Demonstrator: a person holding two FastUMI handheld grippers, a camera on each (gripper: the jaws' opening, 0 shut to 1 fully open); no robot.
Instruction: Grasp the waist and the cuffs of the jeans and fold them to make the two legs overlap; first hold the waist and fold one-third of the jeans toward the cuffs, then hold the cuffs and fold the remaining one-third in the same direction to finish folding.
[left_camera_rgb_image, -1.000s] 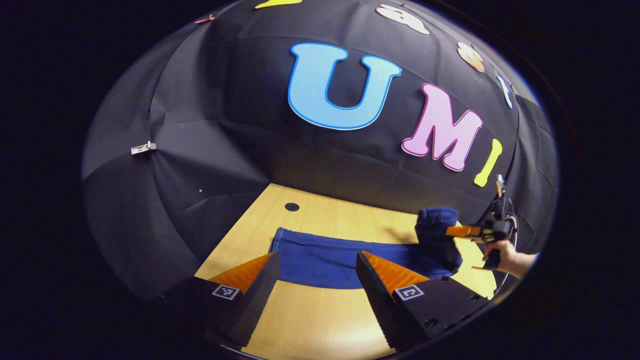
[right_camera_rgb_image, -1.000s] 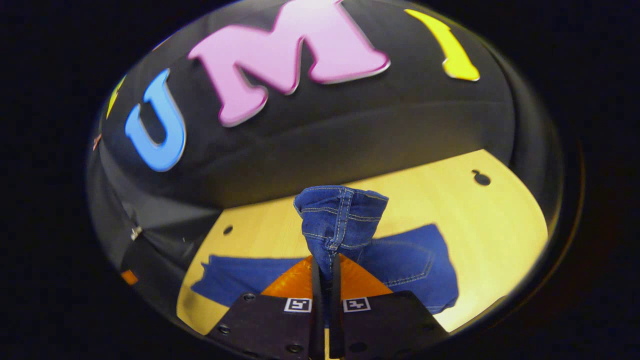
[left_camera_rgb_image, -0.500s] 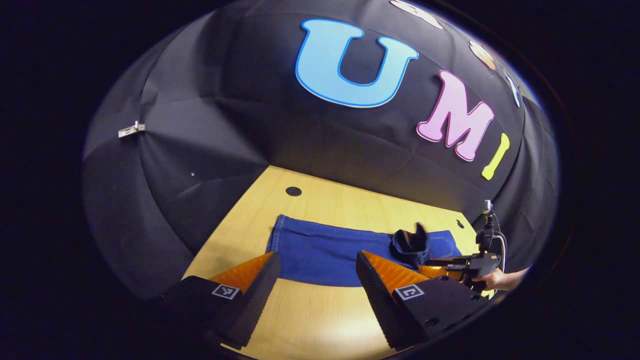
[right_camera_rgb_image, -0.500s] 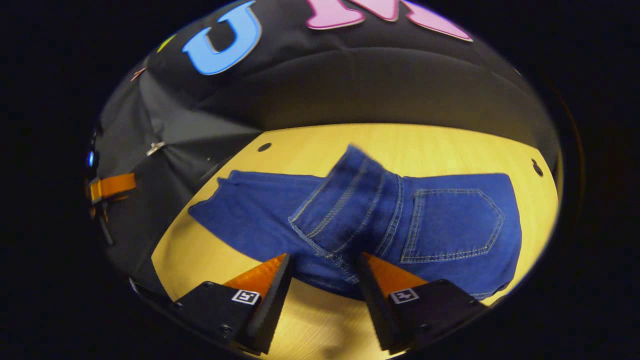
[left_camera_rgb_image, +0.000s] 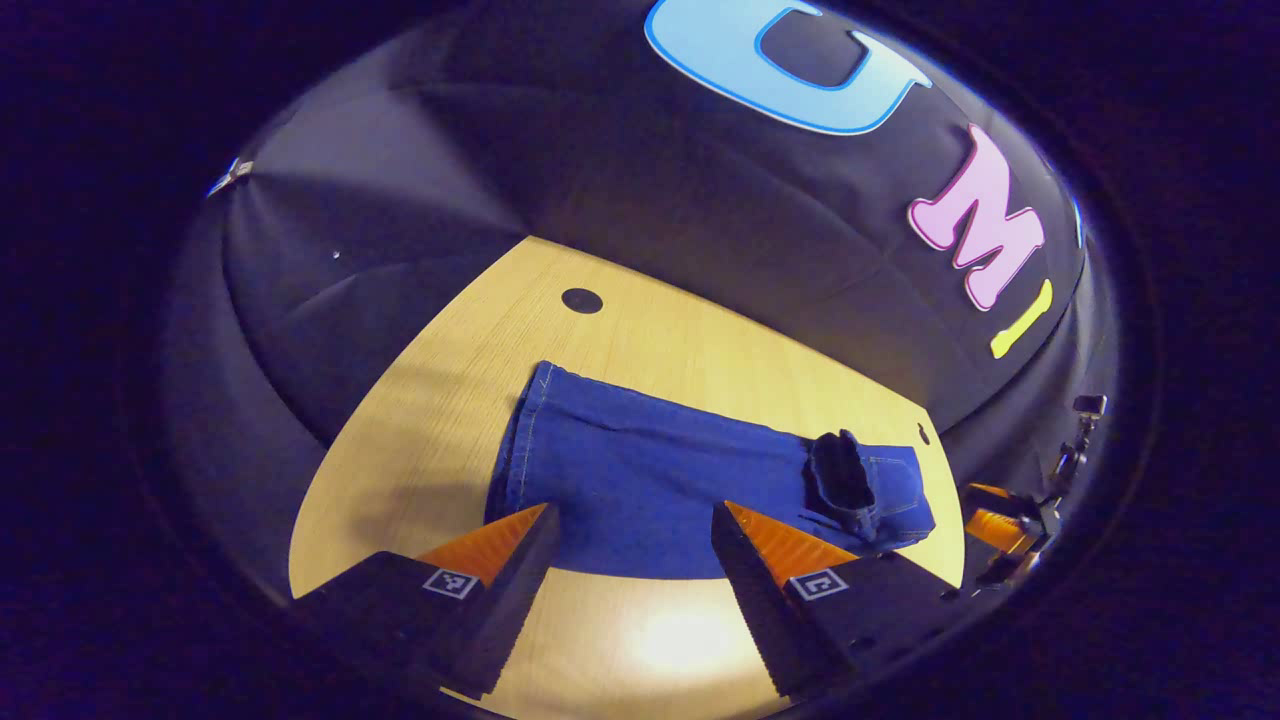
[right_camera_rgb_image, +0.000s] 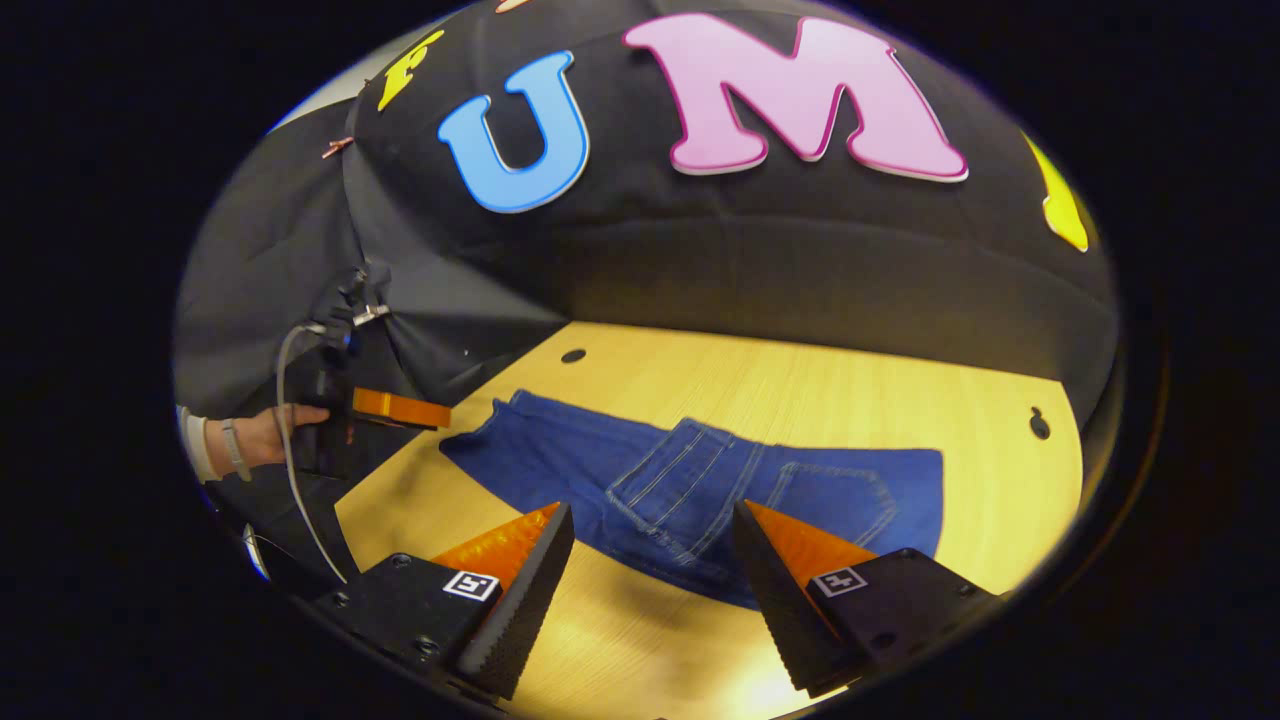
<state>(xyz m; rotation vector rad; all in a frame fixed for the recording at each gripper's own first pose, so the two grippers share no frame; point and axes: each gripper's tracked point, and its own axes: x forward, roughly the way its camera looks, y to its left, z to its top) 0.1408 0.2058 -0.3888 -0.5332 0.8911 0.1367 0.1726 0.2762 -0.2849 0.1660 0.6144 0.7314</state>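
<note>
Right gripper (right_camera_rgb_image: 645, 575) has let go of the waist (right_camera_rgb_image: 690, 480), now dropped folded over the jeans (left_camera_rgb_image: 640, 480) mid-frame on the table (right_camera_rgb_image: 800, 375), & backs off open; left gripper (left_camera_rgb_image: 630, 575) open too — 1st third-fold looks done, cuffs (left_camera_rgb_image: 525, 440) next.

place: recording booth / lab-type setup, not a home
walls: black cloth (right_camera_rgb_image: 800, 270) draped all round, pinned w/ metal clips (left_camera_rgb_image: 228, 178)
surface: light wood table (right_camera_rgb_image: 800, 390) w/ round holes (left_camera_rgb_image: 581, 299) near the back edge
lighting: bright spot on the tabletop, dark surrounds
gear: cabled handheld gripper (right_camera_rgb_image: 400, 408) gripped by a hand (right_camera_rgb_image: 262, 435)
</note>
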